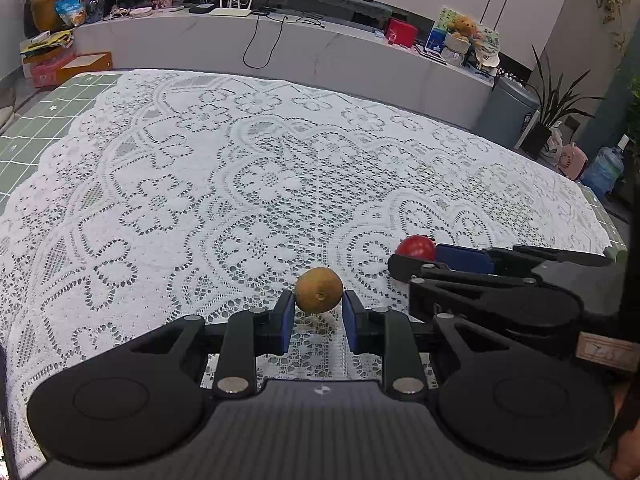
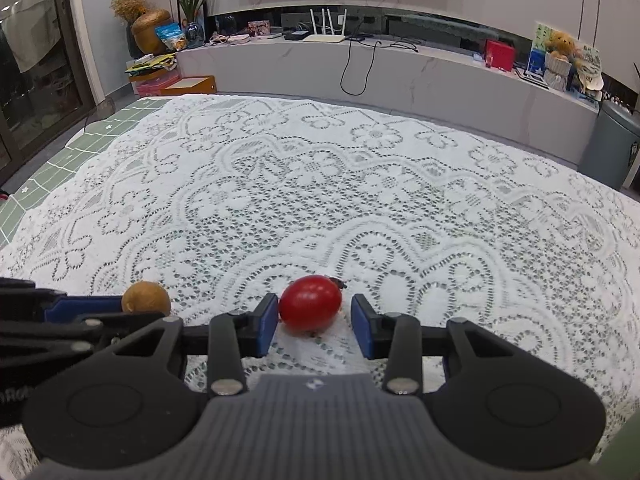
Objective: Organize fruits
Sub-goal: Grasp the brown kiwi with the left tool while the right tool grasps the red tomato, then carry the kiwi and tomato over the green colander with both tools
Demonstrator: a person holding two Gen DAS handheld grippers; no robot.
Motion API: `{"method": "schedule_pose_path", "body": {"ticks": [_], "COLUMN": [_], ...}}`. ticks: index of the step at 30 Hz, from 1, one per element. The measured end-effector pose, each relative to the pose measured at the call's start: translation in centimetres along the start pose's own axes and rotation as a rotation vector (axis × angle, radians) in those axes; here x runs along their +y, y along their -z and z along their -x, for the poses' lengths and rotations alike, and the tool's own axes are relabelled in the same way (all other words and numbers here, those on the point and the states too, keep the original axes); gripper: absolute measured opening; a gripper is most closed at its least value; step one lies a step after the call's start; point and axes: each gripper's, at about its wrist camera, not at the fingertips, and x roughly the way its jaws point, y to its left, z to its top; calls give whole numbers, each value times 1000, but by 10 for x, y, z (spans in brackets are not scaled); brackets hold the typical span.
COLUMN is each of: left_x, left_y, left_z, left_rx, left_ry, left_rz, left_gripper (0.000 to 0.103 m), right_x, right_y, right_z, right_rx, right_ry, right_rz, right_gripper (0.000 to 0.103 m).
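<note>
My left gripper [image 1: 319, 322] is clamped on a small round brown fruit [image 1: 319, 290]: both blue pads [image 1: 285, 322] press its sides, jaws nearly closed. From the left wrist view the fruit appears raised just off the white lace tablecloth [image 1: 240, 184], a faint shadow under it.

My right gripper [image 2: 315, 328] sits just beside the left one, on its right. A glossy red oval tomato-like fruit [image 2: 311, 306] lies on the lace between its jaws. The left blue pad [image 2: 267, 326] touches the fruit's side; I see a narrow gap between the fruit and the right pad, so the grip is not complete and the jaws are only partly open. The red fruit rests on the cloth, a dark stem stub at its upper right.

From the right wrist view the brown fruit shows at the left, at the tip of the left gripper's fingers, near the red one but not touching it.

Farther out the lace is bare, with a green gridded mat [image 2: 60, 168] showing under its left edge. Beyond the table: a long pale marble-look ledge [image 2: 400, 72] carrying a white router with four antennas [image 2: 325, 32], a red box [image 2: 499, 54] and a small teddy bear [image 2: 560, 46].
</note>
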Motion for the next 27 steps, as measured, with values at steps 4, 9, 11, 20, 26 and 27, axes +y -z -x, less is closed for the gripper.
{"method": "schedule_pose_path", "body": {"ticks": [4,9,11,20,26,27], "left_x": [1,-1,-4,-20,-40,-44], "left_y": [0,1,2,5,10,11], "left_z": [3,8,12,33,47,50], "left_rx": [-3,-6,-11,-40,-57,-59], "left_ry": [1,6,11,37,63,69], "left_rz": [2,1,-4,-33,-76,-85], "left_gripper": [28,28,28,28,28,28], "right_x": [2,5,6,5,-2,-3], "right_y": [-1,0,2,27,48,50], "right_z": [0,9,17,72,111,118], "right_rx": [3,1,-5,-24,-54,-62], "right_ry": [8,7,7,4,-4,2], "right_rz": [14,22,34,38,12,8], "right_gripper": [31,31,31,31,31,31]}}
